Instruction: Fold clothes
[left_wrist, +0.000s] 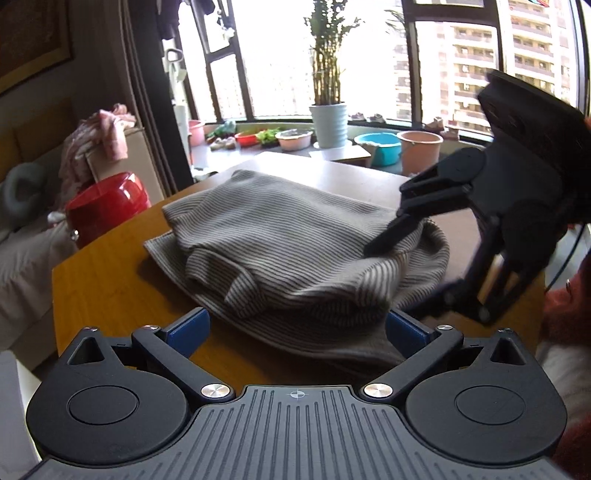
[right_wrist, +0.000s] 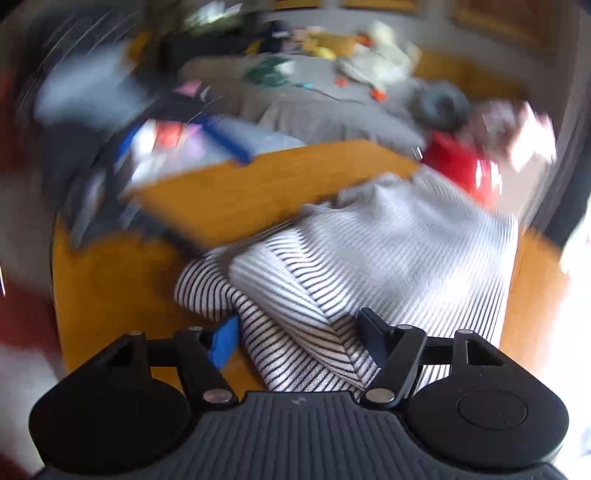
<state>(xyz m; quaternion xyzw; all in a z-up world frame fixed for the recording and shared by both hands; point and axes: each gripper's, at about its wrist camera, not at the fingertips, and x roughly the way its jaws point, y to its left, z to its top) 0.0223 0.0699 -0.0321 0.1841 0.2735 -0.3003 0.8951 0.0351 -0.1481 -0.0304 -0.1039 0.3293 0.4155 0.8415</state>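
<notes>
A grey striped garment (left_wrist: 280, 236) lies folded in layers on the wooden table (left_wrist: 110, 280). My left gripper (left_wrist: 297, 328) is open at its near edge, with the hem between the wide-spread blue pads (left_wrist: 188, 328). In the blurred right wrist view, my right gripper (right_wrist: 299, 341) is open around a thick fold of the striped garment (right_wrist: 388, 251). Seen from the left wrist view, one of its fingers (left_wrist: 395, 232) rests on top of the garment's raised right edge. The other finger is blurred below that edge.
A red container (left_wrist: 107, 203) stands just past the table's left corner, beside a sofa with pink clothes (left_wrist: 107, 129). Behind the table are basins (left_wrist: 380, 146) and a potted plant (left_wrist: 328, 123) by the windows. A person's red sleeve (left_wrist: 569, 317) is at the right.
</notes>
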